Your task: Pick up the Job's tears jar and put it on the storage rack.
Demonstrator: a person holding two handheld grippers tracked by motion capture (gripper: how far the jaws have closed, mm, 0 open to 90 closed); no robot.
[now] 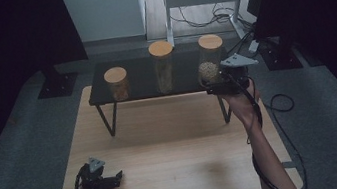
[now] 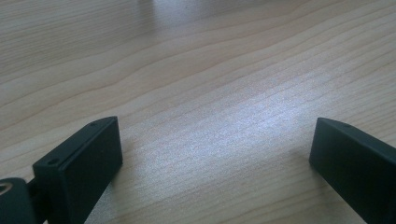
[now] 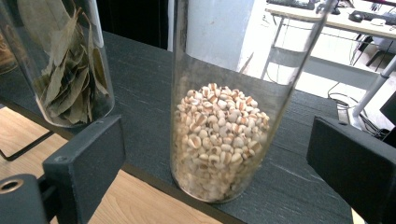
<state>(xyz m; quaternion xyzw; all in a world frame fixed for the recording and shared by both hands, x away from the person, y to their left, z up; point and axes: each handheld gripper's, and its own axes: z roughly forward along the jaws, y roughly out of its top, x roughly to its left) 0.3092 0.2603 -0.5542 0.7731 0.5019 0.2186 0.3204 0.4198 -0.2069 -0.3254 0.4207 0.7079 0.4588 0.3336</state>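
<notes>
Three cork-lidded jars are lined along a black shelf (image 1: 145,85); the right gripper (image 3: 215,158) is spread, ungrasping, around the right-end grain jar (image 3: 224,135); the left gripper (image 2: 215,154) is released.

Black tongs (image 1: 118,177), blocky square-ended jaws, grey three-cornered plate, trailing black cable

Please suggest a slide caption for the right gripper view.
Open right gripper lined up on a glass jar of pale grains standing on the black shelf.
</notes>
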